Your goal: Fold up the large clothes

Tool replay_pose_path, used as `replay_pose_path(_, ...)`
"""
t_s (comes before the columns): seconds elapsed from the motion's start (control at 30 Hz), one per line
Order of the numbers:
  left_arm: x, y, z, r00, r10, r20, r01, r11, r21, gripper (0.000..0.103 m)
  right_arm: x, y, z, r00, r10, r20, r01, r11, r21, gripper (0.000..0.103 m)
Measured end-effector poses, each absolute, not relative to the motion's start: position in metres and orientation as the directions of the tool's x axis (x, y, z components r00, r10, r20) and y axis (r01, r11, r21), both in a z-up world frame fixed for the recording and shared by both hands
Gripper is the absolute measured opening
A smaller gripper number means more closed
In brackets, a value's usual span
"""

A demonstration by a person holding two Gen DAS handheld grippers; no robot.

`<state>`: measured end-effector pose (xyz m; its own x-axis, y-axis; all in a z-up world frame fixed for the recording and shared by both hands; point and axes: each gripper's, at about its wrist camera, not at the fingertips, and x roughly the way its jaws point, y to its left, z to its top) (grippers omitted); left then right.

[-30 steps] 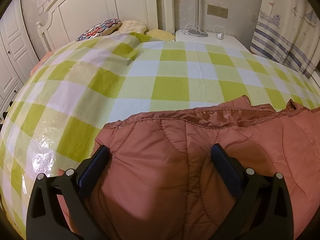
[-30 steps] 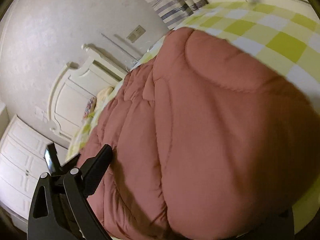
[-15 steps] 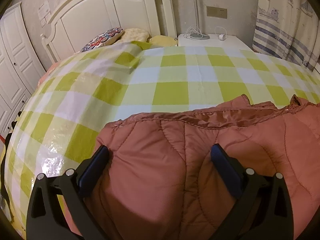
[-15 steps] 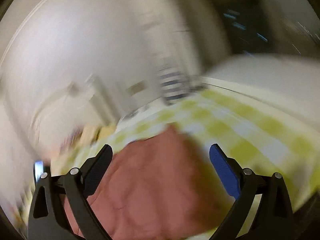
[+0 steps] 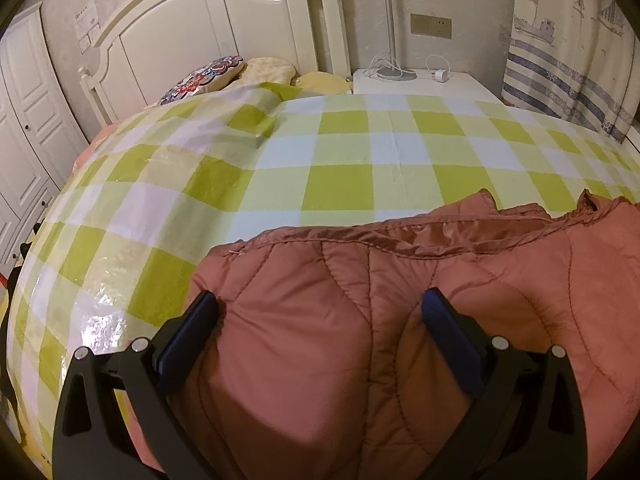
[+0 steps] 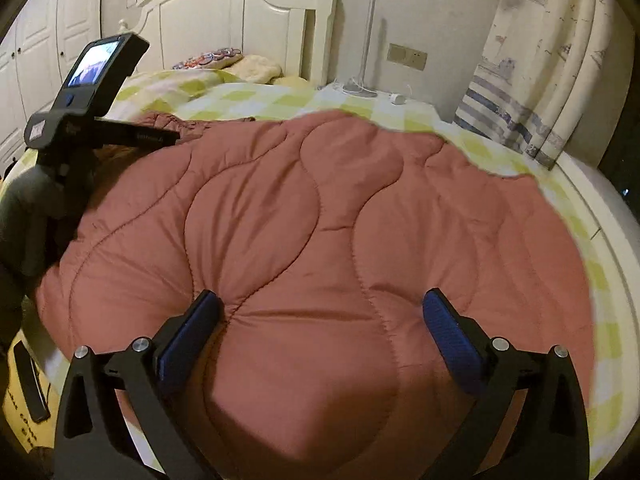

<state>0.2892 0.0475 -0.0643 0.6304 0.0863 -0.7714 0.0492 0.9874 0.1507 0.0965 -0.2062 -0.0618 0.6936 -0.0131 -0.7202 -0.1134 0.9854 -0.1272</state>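
Observation:
A rust-red quilted padded jacket lies spread on a bed with a green and white checked cover. In the left wrist view the jacket fills the lower right, its shiny hem running across the middle. My left gripper is open, its blue pads straddling a puffed part of the jacket near its left corner. My right gripper is also open, low over the jacket's near edge, padding bulging between the fingers. The left gripper's handle and small screen show at the far left of the right wrist view.
A white headboard with pillows stands at the far end. Beside it are a white nightstand with cables and a lamp pole, and a striped curtain at right. White wardrobe doors line the left.
My right gripper swung round from a tilted, close view of the jacket to face the headboard, level over the jacket's near edge. The left gripper drew back slightly and stays open.

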Motion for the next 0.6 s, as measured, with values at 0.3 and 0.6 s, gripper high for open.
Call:
replay_pose_path(0.3,0.290,0.048,-0.065,0.627,0.078,-0.775,0.052,0.989,0.141,0.101,0.182,-0.203,-0.005,0.750,-0.074,-0.657,-0.098,0.970,-0.222,0.098)
replay_pose_path(0.6,0.291,0.049,-0.065,0.622,0.070,-0.779,0.054,0.990,0.132,0.101,0.245,-0.202,-0.052,0.694,-0.252,-0.674,-0.042,0.921,-0.388,0.098)
